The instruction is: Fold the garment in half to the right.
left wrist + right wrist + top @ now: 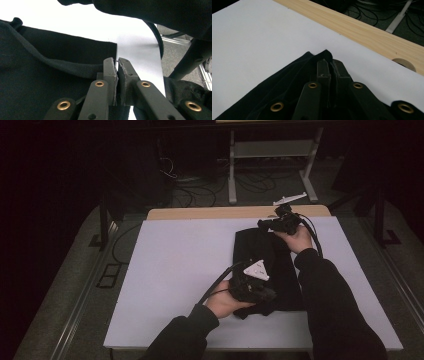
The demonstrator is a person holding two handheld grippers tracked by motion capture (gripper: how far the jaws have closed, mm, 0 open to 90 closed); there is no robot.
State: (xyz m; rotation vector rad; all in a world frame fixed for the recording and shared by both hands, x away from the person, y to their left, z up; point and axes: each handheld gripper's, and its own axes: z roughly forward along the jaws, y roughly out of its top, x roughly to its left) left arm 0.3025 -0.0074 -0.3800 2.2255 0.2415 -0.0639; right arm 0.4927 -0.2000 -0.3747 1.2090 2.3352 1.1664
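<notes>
Nearest the person, the left gripper (252, 287) sits at the near end of a black garment (265, 265) that lies as a long folded strip on the white table cover (175, 270). In the left gripper view its jaws stand pressed together, with a folded edge of the dark cloth (50, 75) running in beside and beneath them; whether fabric is actually pinched there I cannot tell. Farther off, the right gripper (275, 224) has its jaws clamped on the far corner of the cloth (322, 56), just short of the wooden table edge (362, 27). To fold well, I judge both ends should move together, the cloth kept taut between them and low over the cover, with edges matched before either grip loosens.
</notes>
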